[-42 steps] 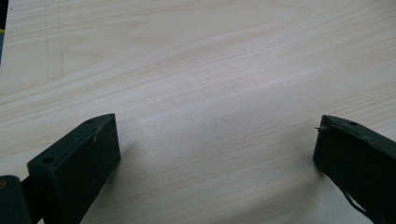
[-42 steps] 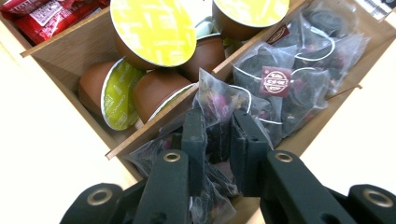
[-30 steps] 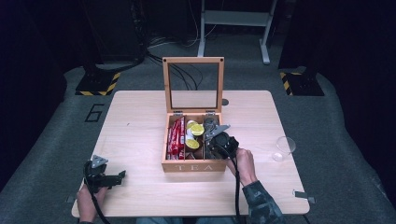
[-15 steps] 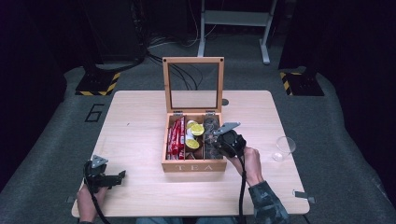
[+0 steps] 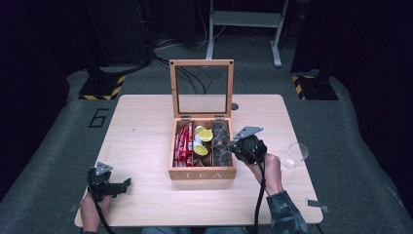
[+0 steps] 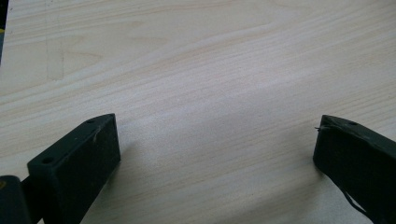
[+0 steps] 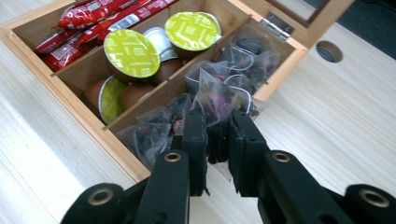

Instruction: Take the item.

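An open wooden tea box [image 5: 202,173] stands mid-table; its rim [image 7: 70,93] is close in the right gripper view. It holds red sachets [image 5: 183,142] on the left, green-lidded capsules [image 5: 204,136] in the middle and clear pyramid tea bags [image 5: 220,144] on the right. My right gripper [image 5: 230,146] hovers over the box's right edge, shut on one clear tea bag [image 7: 215,100] that it holds above the tea bag compartment. My left gripper [image 5: 124,184] rests near the table's front left corner, its jaws open [image 6: 215,140] over bare wood.
The box's glass lid [image 5: 201,87] stands upright at the back. A clear plastic cup [image 5: 296,154] sits near the table's right edge, just beyond my right hand. A round cable hole [image 5: 234,106] lies behind the box.
My right gripper has lifted a little and drawn back to the right from the tea bag compartment, with the tea bag in its jaws. The left gripper has stayed still.
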`<state>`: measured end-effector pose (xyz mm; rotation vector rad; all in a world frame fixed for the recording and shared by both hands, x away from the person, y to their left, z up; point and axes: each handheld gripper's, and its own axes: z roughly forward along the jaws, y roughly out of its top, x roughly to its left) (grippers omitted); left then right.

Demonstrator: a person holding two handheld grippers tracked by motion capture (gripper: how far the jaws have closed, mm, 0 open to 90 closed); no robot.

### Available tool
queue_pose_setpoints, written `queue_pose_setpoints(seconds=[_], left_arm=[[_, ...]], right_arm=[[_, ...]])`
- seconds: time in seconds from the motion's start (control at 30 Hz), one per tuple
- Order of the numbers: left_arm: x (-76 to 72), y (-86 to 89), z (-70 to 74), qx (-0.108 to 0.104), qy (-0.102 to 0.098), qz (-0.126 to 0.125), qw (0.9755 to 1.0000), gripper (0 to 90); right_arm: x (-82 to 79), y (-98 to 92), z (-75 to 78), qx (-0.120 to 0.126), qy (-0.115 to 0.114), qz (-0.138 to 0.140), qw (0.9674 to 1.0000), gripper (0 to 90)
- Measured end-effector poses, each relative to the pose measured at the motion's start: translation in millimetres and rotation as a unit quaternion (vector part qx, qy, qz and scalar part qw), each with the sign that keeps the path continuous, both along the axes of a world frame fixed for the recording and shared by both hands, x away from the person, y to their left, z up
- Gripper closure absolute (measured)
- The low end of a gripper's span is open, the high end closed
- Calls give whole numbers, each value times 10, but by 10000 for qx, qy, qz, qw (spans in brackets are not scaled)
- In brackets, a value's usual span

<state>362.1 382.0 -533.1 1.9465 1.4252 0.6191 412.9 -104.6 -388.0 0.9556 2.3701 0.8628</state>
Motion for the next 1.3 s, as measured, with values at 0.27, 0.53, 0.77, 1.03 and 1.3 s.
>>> queue_pose_setpoints(seconds=[0.27, 0.53, 0.77, 1.03, 1.3], left_arm=[[0, 0, 1, 4, 2, -4, 10000, 4], [0, -1, 0, -9, 7, -4, 10000, 3], [-1, -1, 1, 5, 1, -3, 10000, 3], [-2, -3, 1, -7, 9, 6, 10000, 3], [-2, -2, 1, -2, 11, 3, 10000, 3]], right_arm=[[-45, -185, 85, 22, -68, -147, 9999, 780], [-84, -341, 152, 68, -164, -328, 9993, 780], [-130, -445, 199, 142, -194, -549, 9982, 780], [-158, -585, 240, 173, -254, -723, 9969, 780], [-207, -773, 297, 170, -321, -920, 9951, 780]])
